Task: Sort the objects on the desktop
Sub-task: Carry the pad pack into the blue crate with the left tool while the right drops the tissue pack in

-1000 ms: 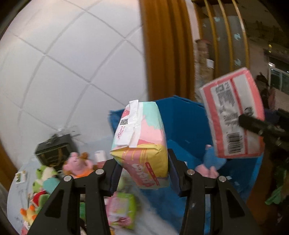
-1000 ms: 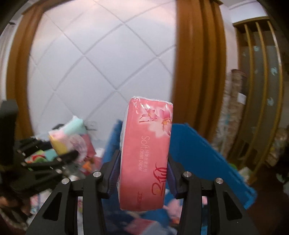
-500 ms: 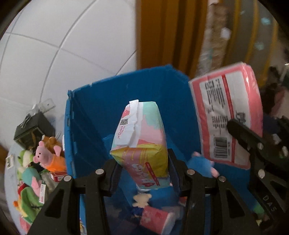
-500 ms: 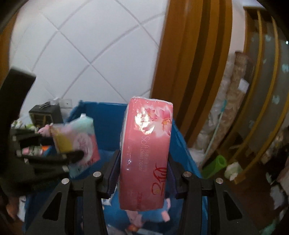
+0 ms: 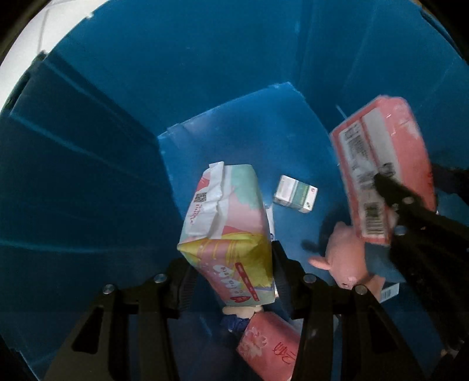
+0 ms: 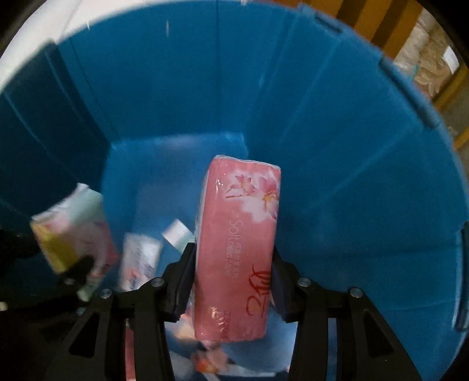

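both packs (image 5: 225, 231) (image 6: 237, 249) lowered into bin (image 5: 205, 73) | long axes along fingers

The place reads as a home or a storeroom, though little of it shows. Nearly all of both views is filled by the inside of a deep blue plastic bin (image 6: 337, 123) with ribbed walls. Over its rim, at the top right of the right wrist view, stand orange-brown wooden slats (image 6: 369, 20) and pale, blurred bundles (image 6: 431, 58) stacked behind them. At the top left, a white surface (image 5: 38, 26) shows beyond the bin's edge.
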`<state>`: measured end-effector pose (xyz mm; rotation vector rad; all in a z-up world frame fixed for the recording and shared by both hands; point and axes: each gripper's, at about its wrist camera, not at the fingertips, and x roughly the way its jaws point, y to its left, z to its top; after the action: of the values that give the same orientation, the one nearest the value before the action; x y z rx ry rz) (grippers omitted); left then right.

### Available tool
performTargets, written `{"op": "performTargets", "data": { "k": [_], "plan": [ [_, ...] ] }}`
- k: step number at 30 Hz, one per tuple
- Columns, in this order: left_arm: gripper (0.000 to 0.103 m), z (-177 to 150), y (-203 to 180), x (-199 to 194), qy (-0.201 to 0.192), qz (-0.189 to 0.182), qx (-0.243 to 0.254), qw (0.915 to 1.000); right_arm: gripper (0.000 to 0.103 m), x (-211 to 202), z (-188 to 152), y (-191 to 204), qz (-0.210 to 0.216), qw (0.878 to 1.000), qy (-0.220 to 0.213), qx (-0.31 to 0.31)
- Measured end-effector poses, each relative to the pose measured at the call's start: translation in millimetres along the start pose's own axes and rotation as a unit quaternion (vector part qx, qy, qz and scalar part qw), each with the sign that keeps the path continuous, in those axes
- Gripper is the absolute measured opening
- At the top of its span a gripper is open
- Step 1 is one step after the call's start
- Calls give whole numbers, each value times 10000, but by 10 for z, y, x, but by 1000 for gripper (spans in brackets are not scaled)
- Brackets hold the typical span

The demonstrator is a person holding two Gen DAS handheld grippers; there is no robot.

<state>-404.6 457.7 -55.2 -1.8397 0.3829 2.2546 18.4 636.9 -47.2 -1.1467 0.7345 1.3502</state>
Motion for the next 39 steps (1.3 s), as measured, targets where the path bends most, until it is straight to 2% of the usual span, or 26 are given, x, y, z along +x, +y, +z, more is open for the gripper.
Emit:
{"op": "performTargets", "data": {
  "k": [4,9,16,18,19,25,39],
  "plan": [
    [48,46,-49,-6,-131,206,232,9994,45,114,-62,-51,326,9989,285,176],
    [48,33,-28,91,122,169,220,9995,46,153,-84,-17,266,9990,358,-4],
    [48,38,-22,78,112,264,219,9993,50,216,20,-20,315,9982,511,-87],
    [48,56,-45,82,110,312,248,9991,57,235,8,20,314,9977,574,-161],
    [48,90,-44,79,96,350,262,9990,66,233,6,33,289,9978,567,-201],
    [48,84,-73,52,142,385,260,9988,83,275,-4,-7,96,9977,640,-190],
    [49,73,-44,1,119,336,247,9991,100,281,-17,-68,-117,9973,712,-137]
  ]
}}
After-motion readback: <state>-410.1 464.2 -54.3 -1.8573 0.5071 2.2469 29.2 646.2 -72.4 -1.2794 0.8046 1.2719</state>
